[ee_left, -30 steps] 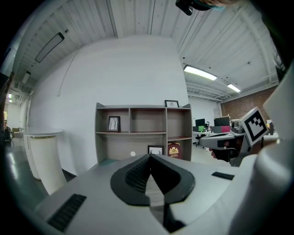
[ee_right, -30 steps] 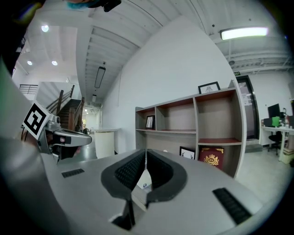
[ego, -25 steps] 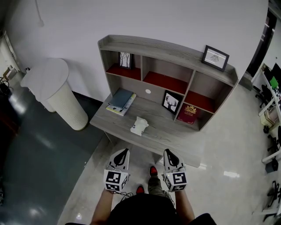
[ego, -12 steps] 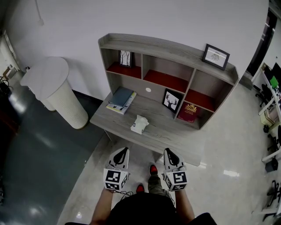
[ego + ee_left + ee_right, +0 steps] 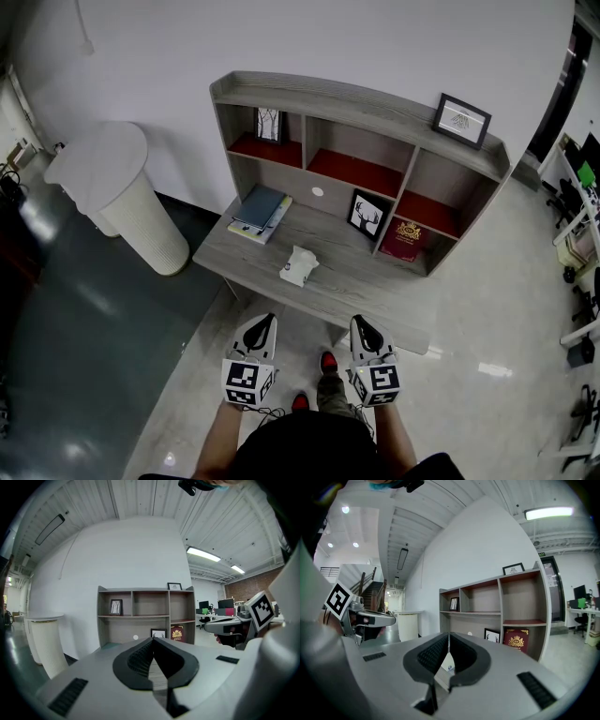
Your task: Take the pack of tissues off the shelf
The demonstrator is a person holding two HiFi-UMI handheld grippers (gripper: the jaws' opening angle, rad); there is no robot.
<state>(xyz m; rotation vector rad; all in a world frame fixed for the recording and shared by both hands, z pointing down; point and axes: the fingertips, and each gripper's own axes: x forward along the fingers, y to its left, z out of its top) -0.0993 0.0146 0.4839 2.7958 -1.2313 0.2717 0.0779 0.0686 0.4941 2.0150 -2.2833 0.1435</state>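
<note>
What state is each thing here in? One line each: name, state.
pack of tissues, lying on the shelf unit's lowest board, untouched
left gripper, shut, empty
right gripper, shut, empty
books, closed, stacked flat
red book, closed, upright in the lower right compartment
deer picture, standing upright
white bin, lid on

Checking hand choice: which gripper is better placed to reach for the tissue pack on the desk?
Left, probably, by a small margin: the tissue pack lies nearer the left gripper than the right gripper. Both are shut and short of the desk.
</note>
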